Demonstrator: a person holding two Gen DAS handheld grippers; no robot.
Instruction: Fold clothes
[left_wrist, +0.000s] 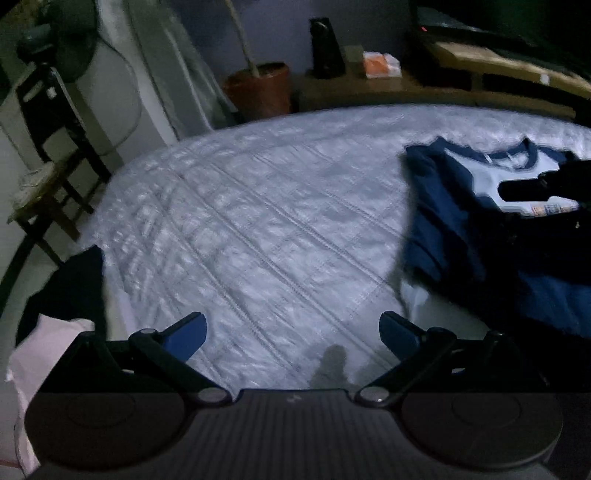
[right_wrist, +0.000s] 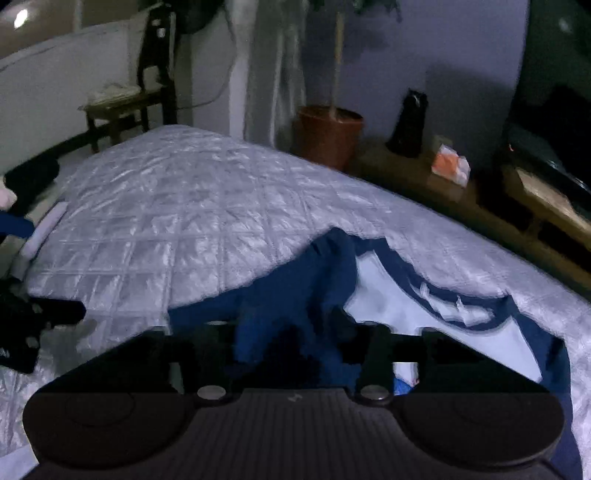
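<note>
The left claw hovers with fingers spread wide over a quilted bed; the right claw, its grip lost in shadow, sits low against a navy-and-white shirt lying on the bed's right side.

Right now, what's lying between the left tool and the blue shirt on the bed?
Only bare quilted bedspread. In the left wrist view, the open left tool hangs over the quilt, and the blue shirt lies off to its right with nothing in between.

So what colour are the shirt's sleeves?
Dark blue sleeves on the shirt; clearest in the right wrist view.
</note>
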